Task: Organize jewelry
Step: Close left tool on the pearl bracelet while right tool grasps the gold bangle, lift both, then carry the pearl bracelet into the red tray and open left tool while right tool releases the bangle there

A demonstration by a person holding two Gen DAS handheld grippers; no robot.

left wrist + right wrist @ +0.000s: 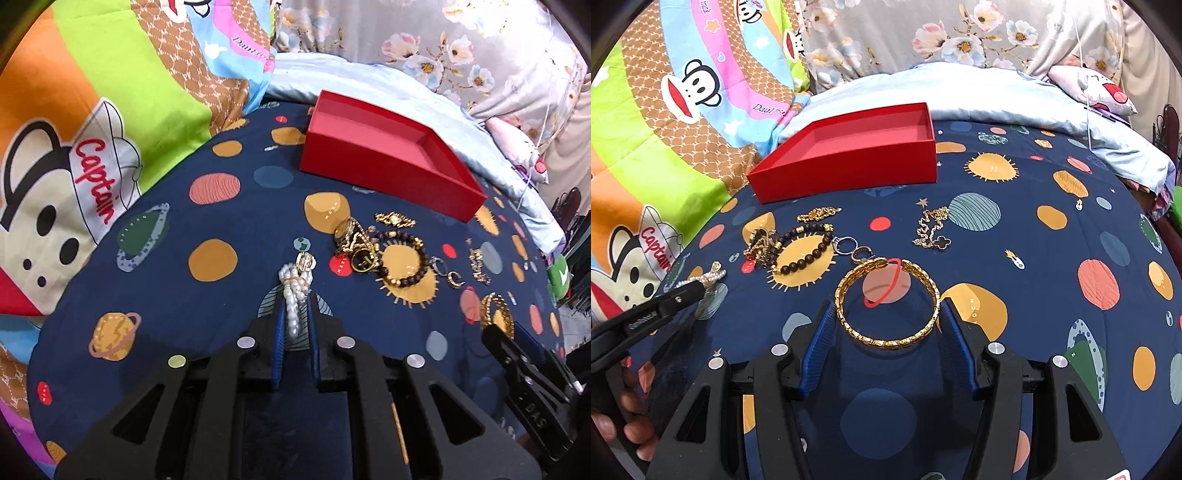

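My left gripper (295, 301) is shut on a white pearl bracelet (293, 295) with a gold charm, low over the navy planet-print bedspread (221, 206). My right gripper (887, 310) is closed around a gold chain bangle (886, 299), its blue pads touching both sides. An empty red box (388, 162) stands behind; it also shows in the right wrist view (849, 155). Between lie a dark bead bracelet (807, 251), gold watches (354, 240), a gold chain (932, 229) with a black clover and small rings (855, 249).
A cartoon monkey quilt (92, 147) lies at the left. A pale blue blanket (997, 96) and floral pillows (923, 33) lie behind the box. A green object (559, 275) sits at the bed's right edge.
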